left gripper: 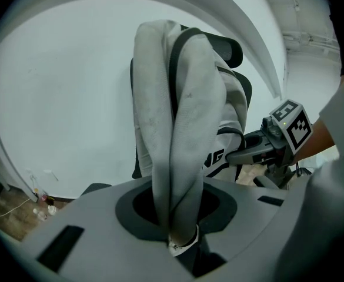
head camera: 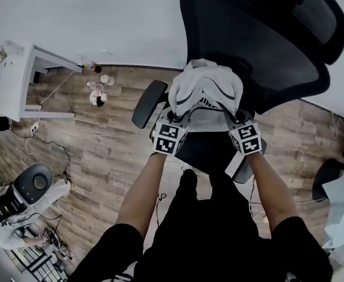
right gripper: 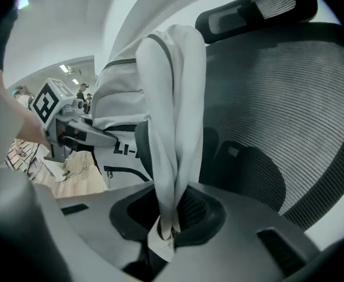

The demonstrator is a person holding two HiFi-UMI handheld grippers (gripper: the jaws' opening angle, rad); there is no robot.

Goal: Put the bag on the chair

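Bag (head camera: pixel 206 90), white with dark trim, hangs bunched between my two grippers, over the seat of the black chair (head camera: pixel 260 46) and in front of its mesh backrest. The fingers of my left gripper (head camera: pixel 177 115) are clenched on one fold of its fabric, and those of my right gripper (head camera: pixel 237 120) on another. Only the gripper views show those pinches up close; the head view shows the whole bag. Its contents stay hidden.

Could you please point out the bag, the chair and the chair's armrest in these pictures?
bag (head camera: pixel 211 86): head view, on its bunched white fabric.
chair (head camera: pixel 248 40): head view, on the dark mesh backrest.
armrest (head camera: pixel 149 103): head view, on its black pad.
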